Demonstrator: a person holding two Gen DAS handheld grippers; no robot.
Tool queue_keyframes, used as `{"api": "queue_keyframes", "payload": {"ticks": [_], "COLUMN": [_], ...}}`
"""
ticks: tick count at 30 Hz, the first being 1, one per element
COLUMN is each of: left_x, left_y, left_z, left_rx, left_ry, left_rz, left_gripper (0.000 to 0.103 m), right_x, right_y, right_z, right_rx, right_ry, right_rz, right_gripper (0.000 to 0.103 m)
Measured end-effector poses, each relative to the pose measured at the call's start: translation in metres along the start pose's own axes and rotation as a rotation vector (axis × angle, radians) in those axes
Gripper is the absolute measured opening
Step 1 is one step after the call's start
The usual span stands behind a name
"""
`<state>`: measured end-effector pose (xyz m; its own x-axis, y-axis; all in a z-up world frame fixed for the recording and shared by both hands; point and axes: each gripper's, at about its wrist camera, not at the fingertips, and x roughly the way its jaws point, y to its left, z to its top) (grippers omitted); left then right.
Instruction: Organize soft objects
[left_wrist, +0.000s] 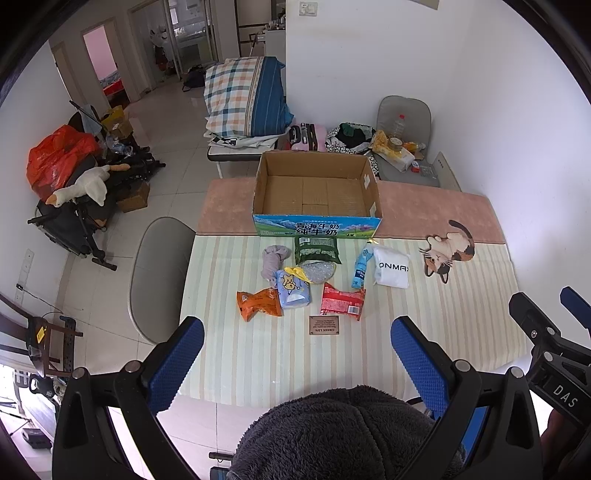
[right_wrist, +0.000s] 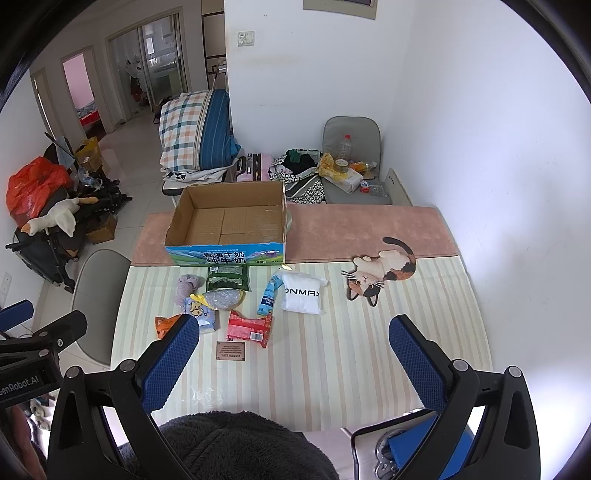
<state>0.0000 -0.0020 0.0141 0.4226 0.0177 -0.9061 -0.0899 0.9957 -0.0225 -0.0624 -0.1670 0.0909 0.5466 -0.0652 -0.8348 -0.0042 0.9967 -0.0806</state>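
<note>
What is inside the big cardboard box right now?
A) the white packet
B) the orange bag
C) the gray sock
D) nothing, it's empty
D: the cardboard box shows only its bare brown floor, while the white packet, orange bag and gray sock all lie on the striped mat in front of it.

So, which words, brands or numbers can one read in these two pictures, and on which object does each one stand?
"青海牛奶 纯牛奶": front of the cardboard box.
"ONMAX", possibly cut off at the start: white packet.
"GREEN LIFE", seen upside down: brown label on the tablecloth; its smaller lines are too small to read.
"DAS": right gripper body.
"eenRobot.AI", cut off at the start: left gripper body.
Print on the red, orange, green and blue packets: too small to read.
</note>
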Motion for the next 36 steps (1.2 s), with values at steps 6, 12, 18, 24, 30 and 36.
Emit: {"api": "queue_keyframes", "payload": {"ticks": [6, 12, 18, 24, 30, 36], "left_x": [0.0003, 0.0004, -0.0004, -0.0004, -0.0004, -0.0007], "left_y": [-0.0004, 0.0001, -0.0004, -0.0001, 0.0002, 0.0009], "left_z": [-0.0009, -0.0019, 0.0003, 0.0005, 0.0006, 0.0002], "left_rx": [0.000, -0.001, 0.001, 0.001, 0.002, 0.001], "left_ry": [0.000, -0.002, -0.001, -0.001, -0.001, -0.002], "left_rz": [-0.001, -0.002, -0.004, -0.004, -0.006, -0.006], "left_gripper": [0.103, 0.103, 0.103, 0.103, 0.103, 0.103], "right_x": [0.0014, 0.0014, 0.0014, 0.0012, 0.0017, 0.0015], "right_y": [0.0007, 0.0006, 0.0006, 0.0007, 0.0009, 0.0023], "right_z": [-0.0002, -0.0003, -0.0005, -0.0006, -0.0010, -0.0016], "right_rx": [-0.002, 0.000, -0.001, -0.001, -0.002, 0.000], "right_ry": [0.001, 0.002, 0.000, -0.002, -0.001, -0.003], "right_rz": [0.000, 0.000, -0.001, -0.001, 0.002, -0.001], "right_gripper": [0.103, 0.103, 0.103, 0.103, 0.103, 0.103]}}
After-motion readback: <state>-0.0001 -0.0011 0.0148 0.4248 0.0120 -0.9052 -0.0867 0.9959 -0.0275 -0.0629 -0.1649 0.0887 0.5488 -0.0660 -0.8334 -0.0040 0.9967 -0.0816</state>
